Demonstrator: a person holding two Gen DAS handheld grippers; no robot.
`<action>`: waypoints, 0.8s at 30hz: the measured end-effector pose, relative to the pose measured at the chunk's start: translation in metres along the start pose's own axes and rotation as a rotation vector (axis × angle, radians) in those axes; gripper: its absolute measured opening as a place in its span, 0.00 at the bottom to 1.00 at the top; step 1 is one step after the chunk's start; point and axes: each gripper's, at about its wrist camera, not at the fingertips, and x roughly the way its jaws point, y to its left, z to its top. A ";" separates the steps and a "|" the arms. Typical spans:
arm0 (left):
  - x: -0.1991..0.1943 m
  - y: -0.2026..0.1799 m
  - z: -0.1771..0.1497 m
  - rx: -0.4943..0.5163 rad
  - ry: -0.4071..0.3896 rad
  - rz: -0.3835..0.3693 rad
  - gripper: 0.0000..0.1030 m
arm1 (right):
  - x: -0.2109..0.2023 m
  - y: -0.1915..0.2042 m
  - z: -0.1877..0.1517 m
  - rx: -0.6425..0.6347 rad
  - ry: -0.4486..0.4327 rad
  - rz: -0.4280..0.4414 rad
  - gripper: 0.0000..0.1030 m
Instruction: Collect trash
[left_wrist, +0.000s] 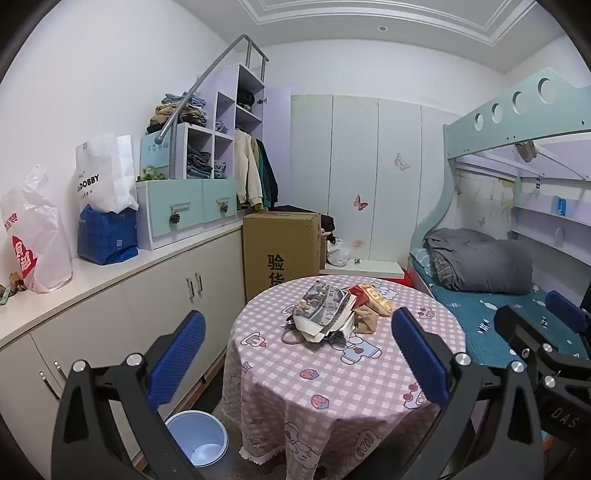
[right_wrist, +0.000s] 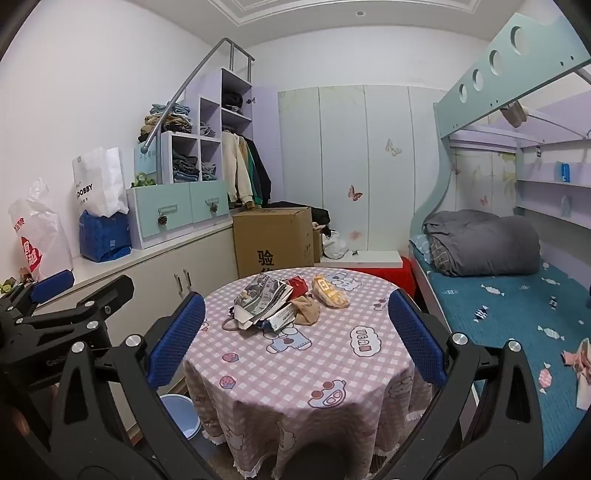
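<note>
Both tools wide open, holding nothing. Left gripper (left_wrist: 298, 356) spread out in front of the round table (left_wrist: 369, 387), blue pads far apart, only air and tablecloth between them. Right gripper (right_wrist: 296, 341) just the same, open as wide as can be, empty.

Trash all heaped together in the middle of the table, near the far edge: a crumpled newspaper (left_wrist: 325, 304), a yellow wrapper (left_wrist: 378, 298), a red scrap (left_wrist: 356, 290) and a brown paper lump (left_wrist: 365, 319). Same pile in the right view too: newspaper (right_wrist: 264, 295), yellow wrapper (right_wrist: 330, 291), red scrap (right_wrist: 298, 285), brown lump (right_wrist: 306, 309). Well apart from both tools, not touched.

Blue bin (left_wrist: 197, 437) on the floor, just left of the table. Seen well in the left view, open mouth and pale inside showing. In the right view only a small bit of the bin (right_wrist: 181, 413), tucked behind the left pad.

Only in the right view: pink and white scraps (right_wrist: 580, 363) lying on the blue bed cover (right_wrist: 498, 317), at the right edge. Also a big part of the left gripper at the left edge, seen from the side.

Only in the left view: part of the right gripper poking in at the right edge. More of the long white counter (left_wrist: 122, 266) too.

Cardboard box (left_wrist: 282, 247) behind the table in both.
</note>
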 end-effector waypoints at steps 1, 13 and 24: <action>0.000 0.000 0.000 0.000 -0.003 -0.002 0.96 | 0.000 0.000 0.000 0.000 0.003 -0.001 0.95; -0.002 -0.001 0.001 0.000 -0.001 -0.002 0.96 | 0.001 0.000 -0.001 -0.001 0.007 0.001 0.95; 0.000 -0.005 -0.009 -0.002 0.008 -0.004 0.96 | 0.002 0.000 0.000 -0.001 0.009 0.000 0.95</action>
